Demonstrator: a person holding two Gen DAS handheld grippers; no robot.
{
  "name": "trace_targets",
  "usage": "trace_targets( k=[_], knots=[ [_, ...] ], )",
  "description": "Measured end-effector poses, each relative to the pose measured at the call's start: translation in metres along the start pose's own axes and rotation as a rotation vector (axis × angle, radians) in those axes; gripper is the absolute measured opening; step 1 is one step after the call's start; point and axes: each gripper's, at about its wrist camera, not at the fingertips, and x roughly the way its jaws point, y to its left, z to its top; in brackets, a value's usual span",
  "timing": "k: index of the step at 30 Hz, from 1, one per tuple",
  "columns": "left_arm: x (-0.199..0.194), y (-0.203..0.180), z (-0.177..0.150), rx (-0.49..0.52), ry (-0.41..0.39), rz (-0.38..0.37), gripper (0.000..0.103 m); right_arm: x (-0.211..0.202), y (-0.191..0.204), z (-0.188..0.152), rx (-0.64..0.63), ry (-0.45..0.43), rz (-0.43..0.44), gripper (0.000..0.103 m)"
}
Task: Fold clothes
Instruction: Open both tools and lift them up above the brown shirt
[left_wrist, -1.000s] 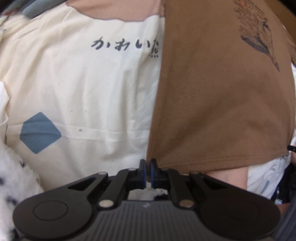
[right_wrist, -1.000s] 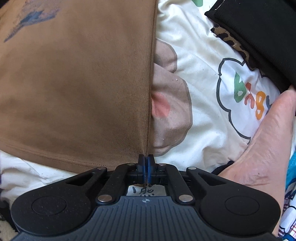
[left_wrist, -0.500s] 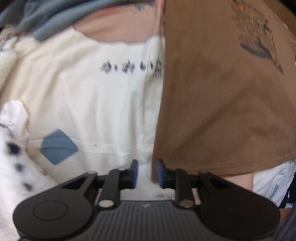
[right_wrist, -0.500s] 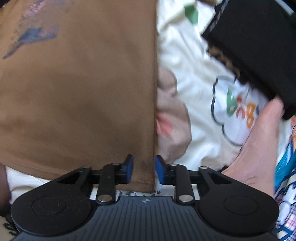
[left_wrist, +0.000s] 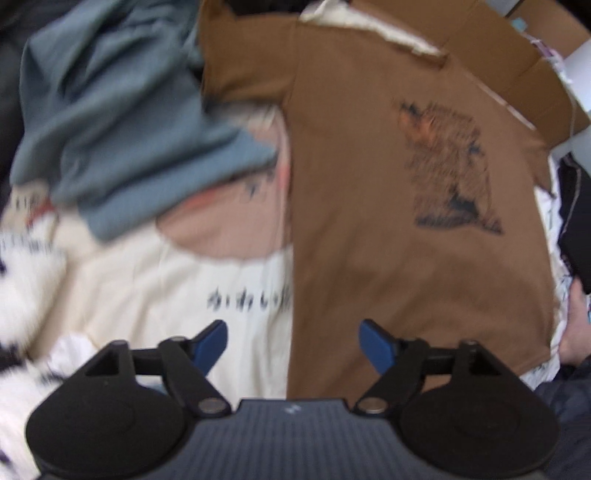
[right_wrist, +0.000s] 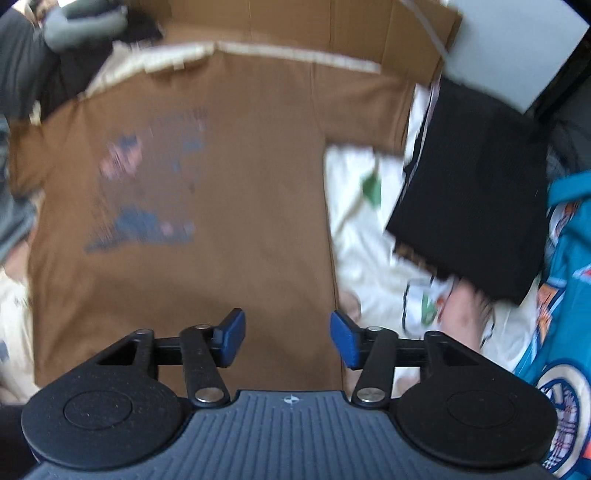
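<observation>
A brown T-shirt (left_wrist: 388, 258) with a dark print lies flat on a cream printed sheet (left_wrist: 166, 295), its left edge straight. It also shows in the right wrist view (right_wrist: 221, 221), with its right edge straight. My left gripper (left_wrist: 293, 345) is open and empty, raised above the shirt's lower left edge. My right gripper (right_wrist: 288, 339) is open and empty, raised above the shirt's lower right edge.
A grey-blue garment (left_wrist: 110, 122) lies heaped at the left. A folded black garment (right_wrist: 476, 206) lies right of the shirt. A teal printed cloth (right_wrist: 561, 295) is at the far right. Cardboard (right_wrist: 332, 29) stands behind the shirt. White spotted fleece (left_wrist: 26, 314) is at the near left.
Both grippers let go of the brown shirt's bottom corners, opened wide, and pulled back and up, so more of the shirt is in view.
</observation>
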Motion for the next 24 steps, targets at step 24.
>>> trace_targets(
  k=[24],
  knots=[
    [-0.055, -0.104, 0.124, 0.183, -0.134, 0.019, 0.093, -0.043, -0.024, 0.059, 0.106, -0.183, 0.039, 0.079]
  ],
)
